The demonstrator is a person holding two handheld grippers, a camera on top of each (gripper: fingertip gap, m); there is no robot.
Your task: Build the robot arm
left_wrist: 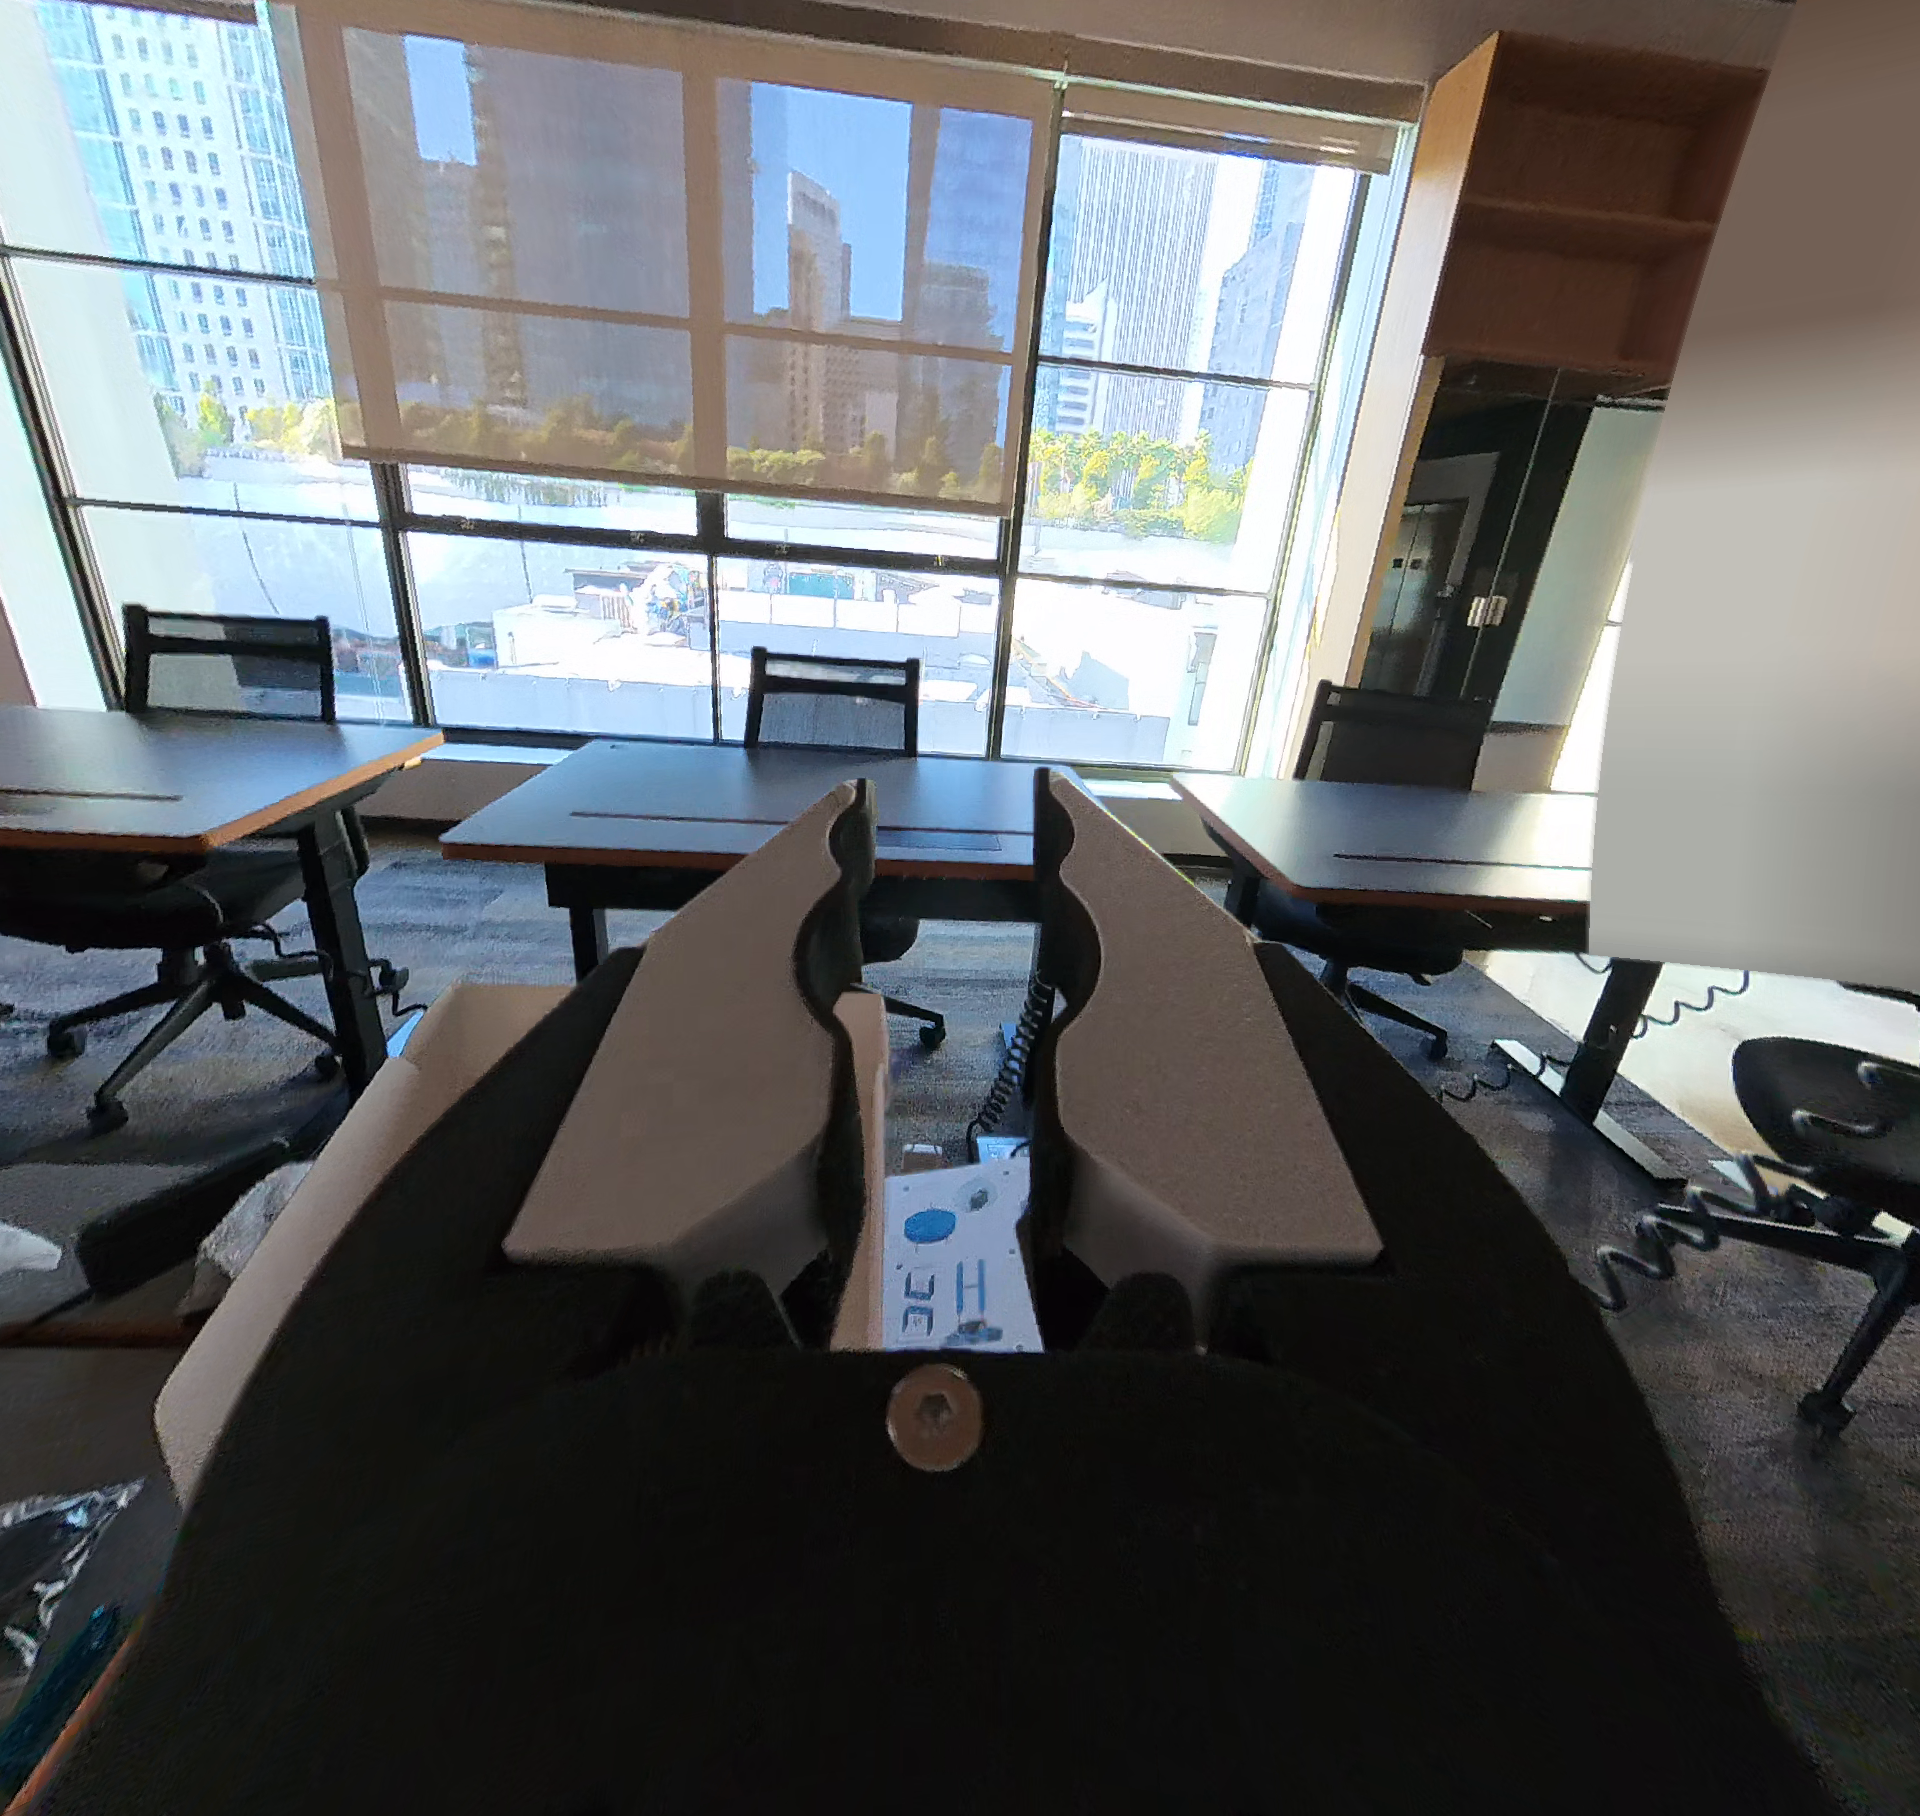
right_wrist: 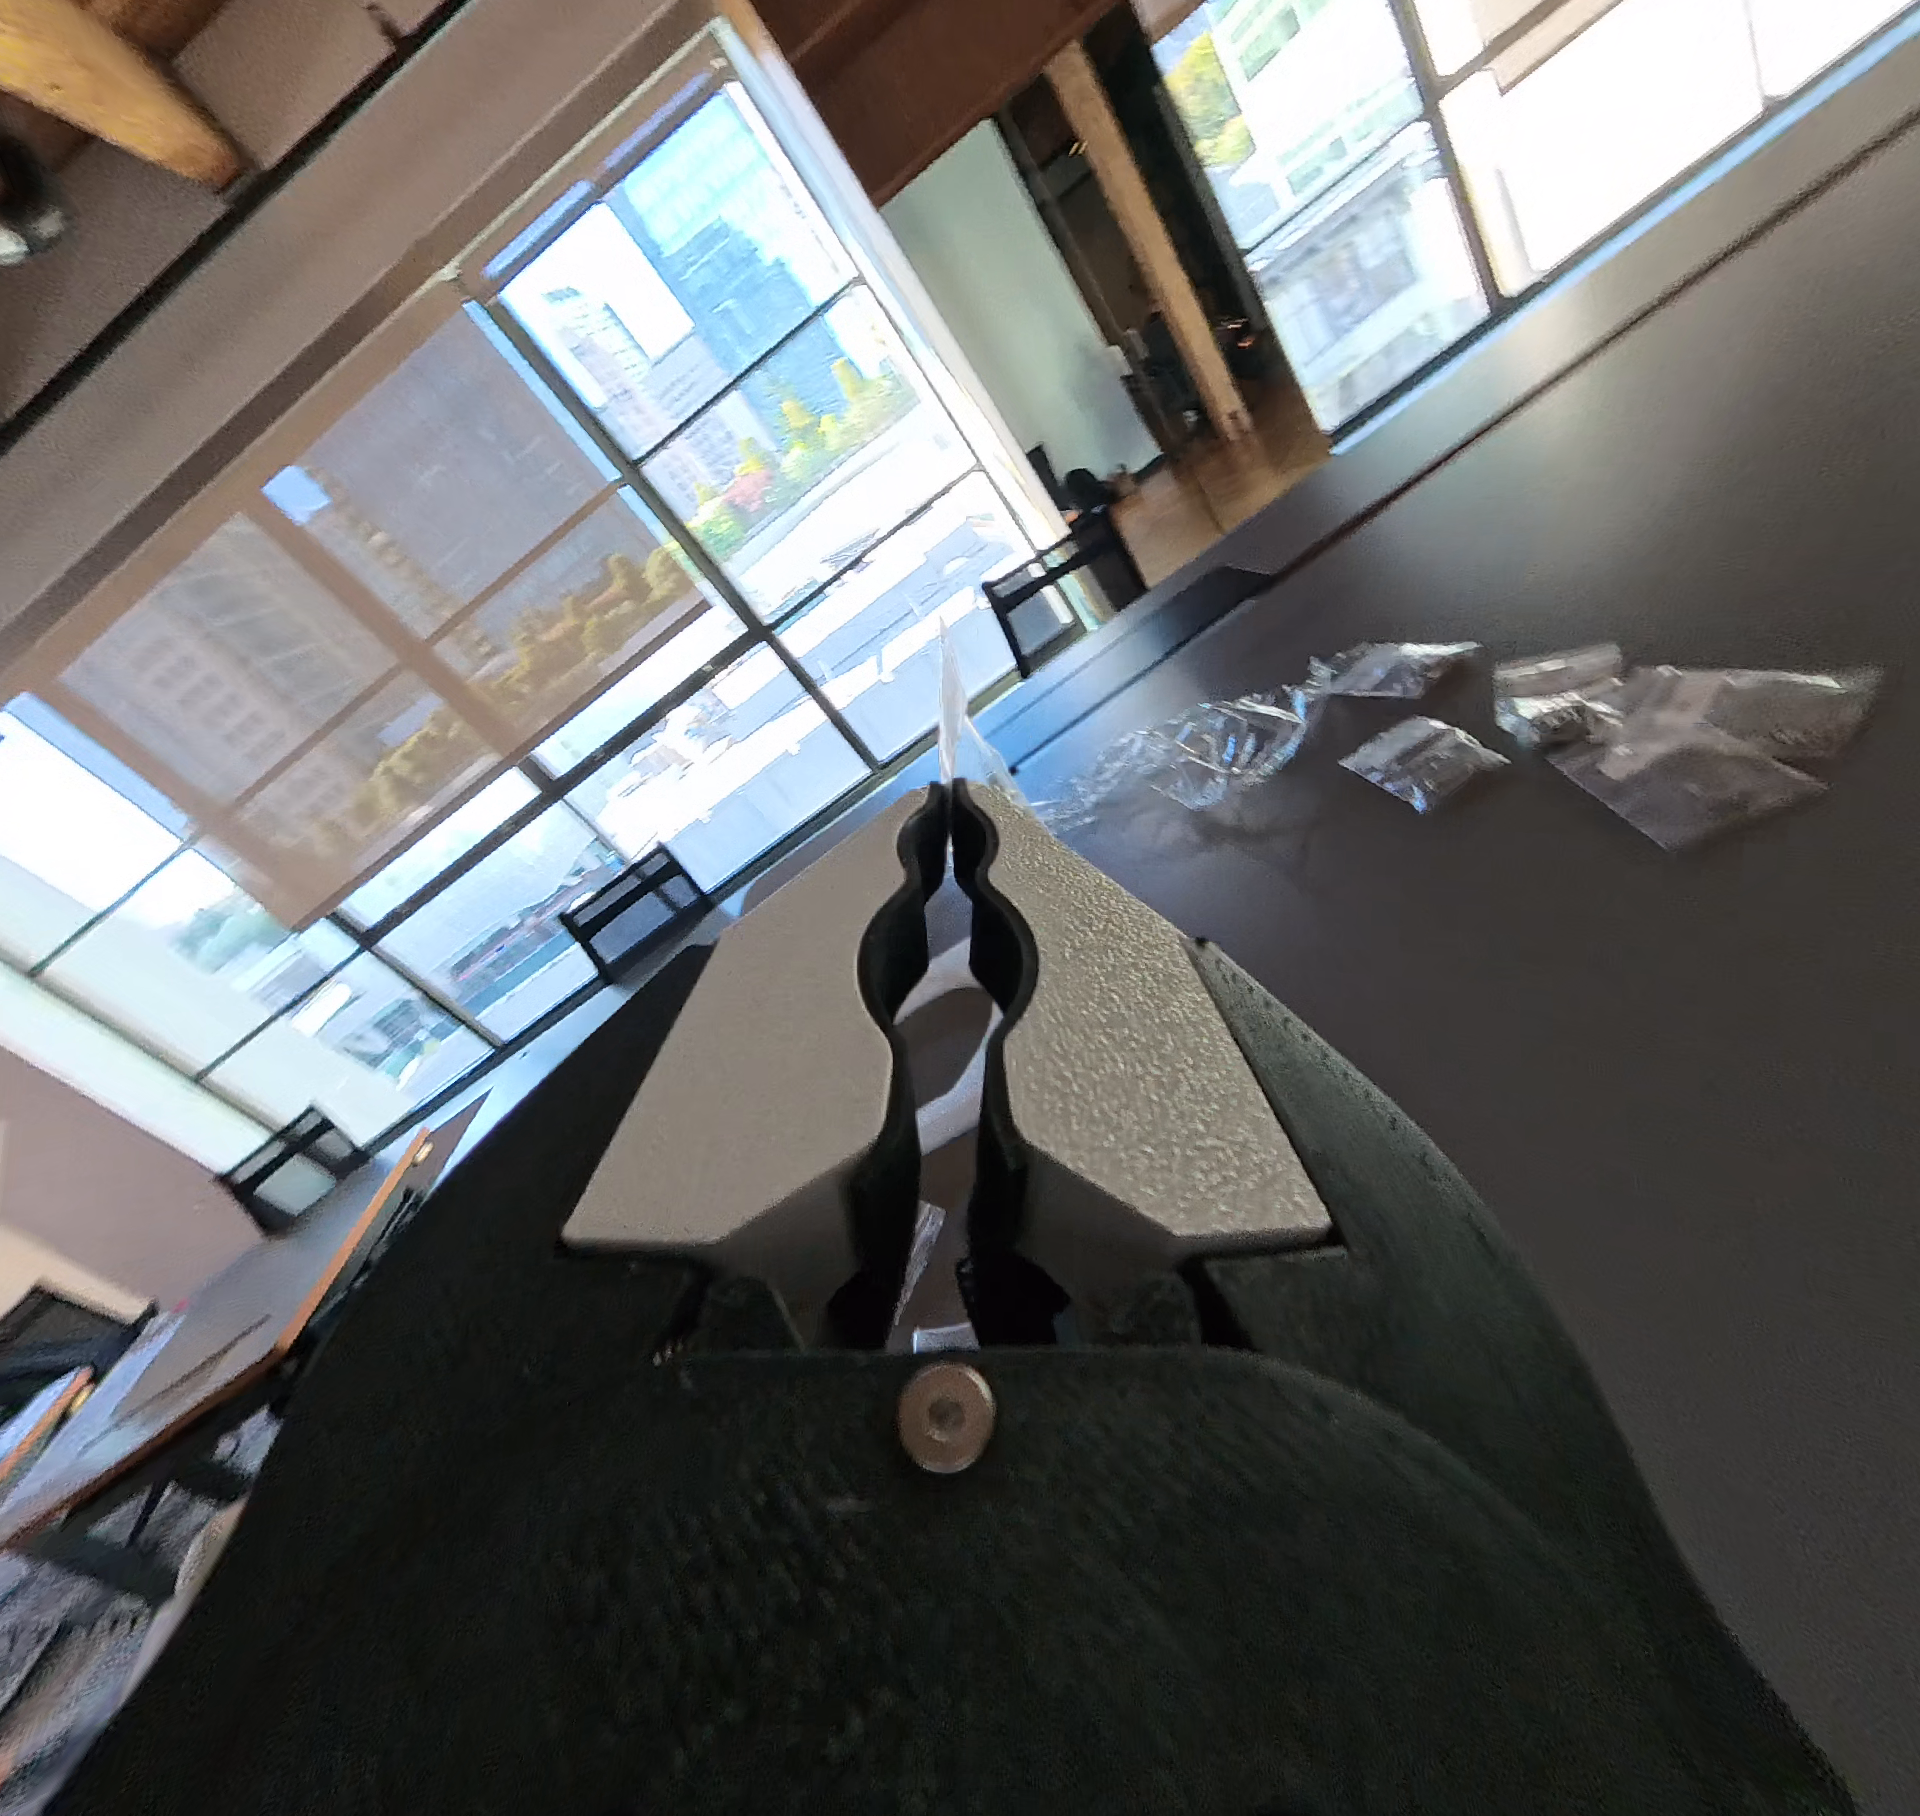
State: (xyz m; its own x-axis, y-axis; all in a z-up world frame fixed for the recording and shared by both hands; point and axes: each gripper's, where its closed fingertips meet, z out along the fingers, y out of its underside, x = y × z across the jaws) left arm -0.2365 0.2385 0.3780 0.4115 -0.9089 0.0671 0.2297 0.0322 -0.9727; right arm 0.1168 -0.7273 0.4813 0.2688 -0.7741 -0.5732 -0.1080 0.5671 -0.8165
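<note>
On the dark table [right_wrist: 1558, 1039] by the big windows we pinch a thin clear bag [right_wrist: 954, 717] in our closed right gripper [right_wrist: 951, 810], more bags [right_wrist: 1558, 727] toward the far edge (loosely scattered), while our left gripper [left_wrist: 951, 810] hangs open, empty.

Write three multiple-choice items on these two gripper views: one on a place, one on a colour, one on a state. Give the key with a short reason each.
1. Where do the loose clear plastic bags lie?
A. on the dark tabletop
B. on the carpet
C. on a chair seat

2. What colour are the fingers of the left gripper?
A. red
B. grey
C. blue

3. How does the right gripper stand?
A. wide open, empty
B. out of view
C. shut on a thin clear plastic piece

Key: 1 A, the bags rest on the dark surface. 2 B, the finger bodies are pale grey with black pads. 3 C, the tips meet with the clear piece sticking out.
</note>
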